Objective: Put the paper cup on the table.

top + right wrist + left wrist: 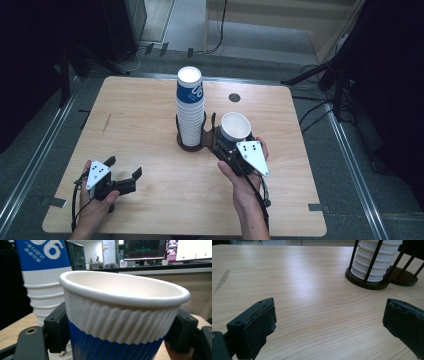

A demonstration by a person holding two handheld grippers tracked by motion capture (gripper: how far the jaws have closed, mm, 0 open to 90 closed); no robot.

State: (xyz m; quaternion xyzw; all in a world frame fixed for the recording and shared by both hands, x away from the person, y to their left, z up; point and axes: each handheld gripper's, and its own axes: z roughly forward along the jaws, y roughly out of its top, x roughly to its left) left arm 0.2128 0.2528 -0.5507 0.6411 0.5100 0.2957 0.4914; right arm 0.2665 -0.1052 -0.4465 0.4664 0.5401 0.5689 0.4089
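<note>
**Paper cup clamped beside the stack**

The right gripper (231, 142) has its jaws pressed against both sides of a single paper cup (235, 128), holding it upright just to the right of the stack of cups (190, 107). The cup is white around the rim and upper wall, with fine vertical ribbing, and deep blue below; its inside is plain white and its rolled lip is smooth and even. In the right gripper view the cup (120, 315) sits between the two black jaws, mouth open upward.

The stack stands in a dark wire holder (192, 142) near the middle of the wooden table (140, 115); its top cup shows a blue band with white lettering.

The left gripper (122, 179) rests low at the table's near left, jaws spread wide with nothing between them.
</note>
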